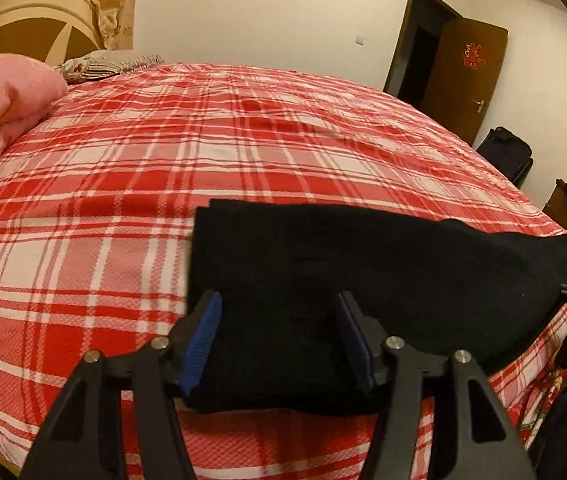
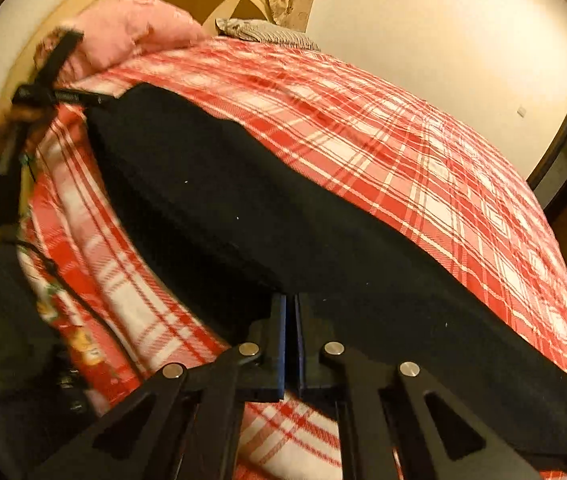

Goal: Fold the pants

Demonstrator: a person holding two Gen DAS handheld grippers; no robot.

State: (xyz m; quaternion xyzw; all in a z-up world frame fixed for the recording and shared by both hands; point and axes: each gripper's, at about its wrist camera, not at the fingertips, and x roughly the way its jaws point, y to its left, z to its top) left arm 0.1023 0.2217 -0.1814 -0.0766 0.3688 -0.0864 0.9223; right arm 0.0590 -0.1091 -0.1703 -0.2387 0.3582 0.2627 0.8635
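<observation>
The black pants [image 1: 363, 272] lie folded in a long strip near the front edge of the red plaid bed [image 1: 203, 152]. My left gripper [image 1: 279, 312] is open, its blue pads [image 1: 203, 340] on either side of the pants' near left end. In the right wrist view the pants [image 2: 283, 220] stretch from upper left to lower right. My right gripper [image 2: 292, 320] is shut on the pants' near edge, its pads pressed together on the cloth. The left gripper also shows in the right wrist view [image 2: 83, 98] at the pants' far end.
A pink quilt [image 1: 3, 112] and a patterned pillow [image 1: 99, 64] lie at the head of the bed by the round headboard [image 1: 31, 20]. A brown door [image 1: 463, 76] stands open at the right, with a dark bag [image 1: 507, 152] below it. The bed edge runs close to me.
</observation>
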